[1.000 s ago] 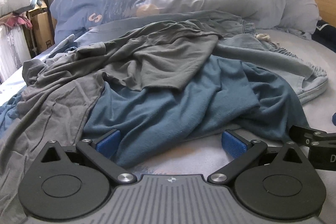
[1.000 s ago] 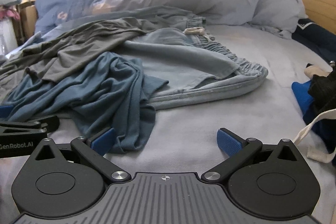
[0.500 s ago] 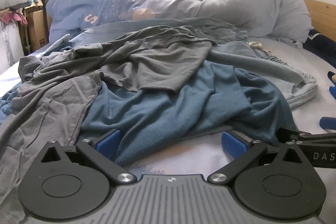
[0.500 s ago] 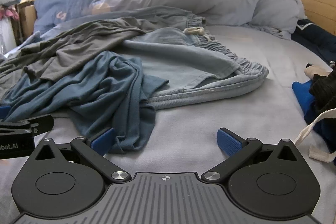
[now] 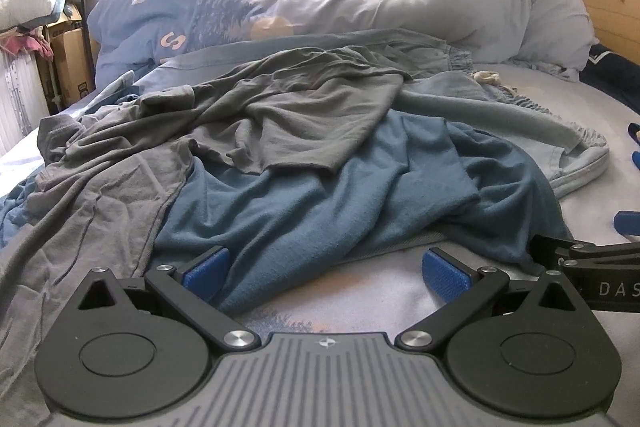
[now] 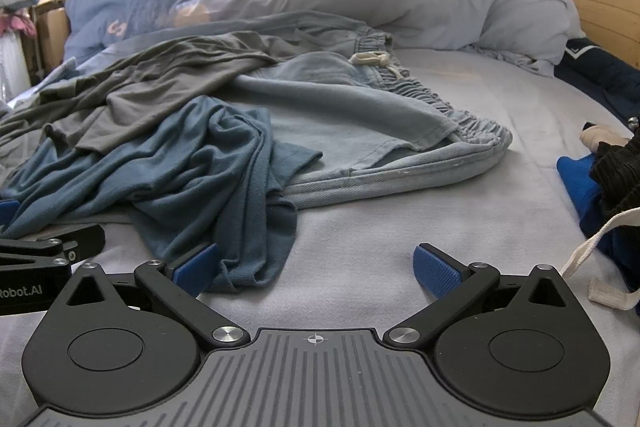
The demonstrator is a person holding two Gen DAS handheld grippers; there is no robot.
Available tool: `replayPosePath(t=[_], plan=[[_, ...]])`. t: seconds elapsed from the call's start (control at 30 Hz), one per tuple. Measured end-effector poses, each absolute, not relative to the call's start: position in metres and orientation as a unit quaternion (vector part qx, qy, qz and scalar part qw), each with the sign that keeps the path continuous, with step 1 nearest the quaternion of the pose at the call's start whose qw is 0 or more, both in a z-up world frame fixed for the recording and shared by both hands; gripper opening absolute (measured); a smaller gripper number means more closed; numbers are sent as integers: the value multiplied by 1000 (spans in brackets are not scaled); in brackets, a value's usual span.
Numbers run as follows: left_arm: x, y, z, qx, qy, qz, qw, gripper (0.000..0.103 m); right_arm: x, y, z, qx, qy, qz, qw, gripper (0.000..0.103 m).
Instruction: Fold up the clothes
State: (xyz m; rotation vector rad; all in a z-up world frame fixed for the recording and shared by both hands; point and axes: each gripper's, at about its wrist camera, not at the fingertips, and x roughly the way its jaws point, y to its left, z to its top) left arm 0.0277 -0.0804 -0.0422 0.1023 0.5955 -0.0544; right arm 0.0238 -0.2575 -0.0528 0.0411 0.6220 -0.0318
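Both jaws spread, nothing pinched: left gripper [image 5: 326, 267] straddles the blue shirt [image 5: 320, 203] hem; right gripper [image 6: 316, 265] has its corner at its left pad, likely pre-grasp

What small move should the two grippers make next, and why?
Probably ease both forward and close on the blue shirt's near hem: left gripper and right gripper are open and empty, and the hem lies just ahead, under the grey garment.
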Motion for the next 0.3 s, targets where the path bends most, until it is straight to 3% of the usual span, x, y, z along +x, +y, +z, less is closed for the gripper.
replayPosePath(t=[0.3], plan=[[29,-82,-43,57,296,-23,953,103,24,-258,-54,20,305,-16,952,103]])
